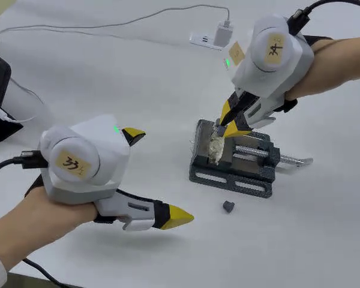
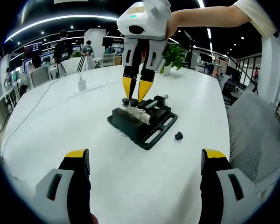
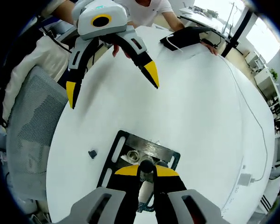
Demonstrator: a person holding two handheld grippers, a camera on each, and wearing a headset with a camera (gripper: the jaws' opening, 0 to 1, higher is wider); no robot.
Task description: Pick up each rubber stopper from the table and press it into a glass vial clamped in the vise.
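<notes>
Two claws at work. The right claw (image 3: pixel 147 171) is pinching a dark rubber stopper (image 3: pixel 147 165) between its yellow tips, pointing steeply down onto the glass vials (image 3: pixel 133 157) clamped in the vise (image 3: pixel 113 157). In the head view this claw (image 1: pixel 224 126) has the stopper right at the top of the vials (image 1: pixel 216 147); can't tell if it's seated in a mouth yet. The vise (image 1: pixel 229 175) is black w/ a screw handle sticking out to the right, flat on the white desk (image 1: pixel 108 78). A 2nd stopper (image 1: pixel 228 207) lies loose on the desk just beside the vise's near edge, not touching it. The left claw (image 1: pixel 158 175) is spread wide, holding nothing, hovering above the desk well apart from the vise on its left, tips aimed roughly toward it. At the far side, a white charger (image 1: pixel 222 35) w/ a cable (image 1: pixel 108 26) trailing left.
</notes>
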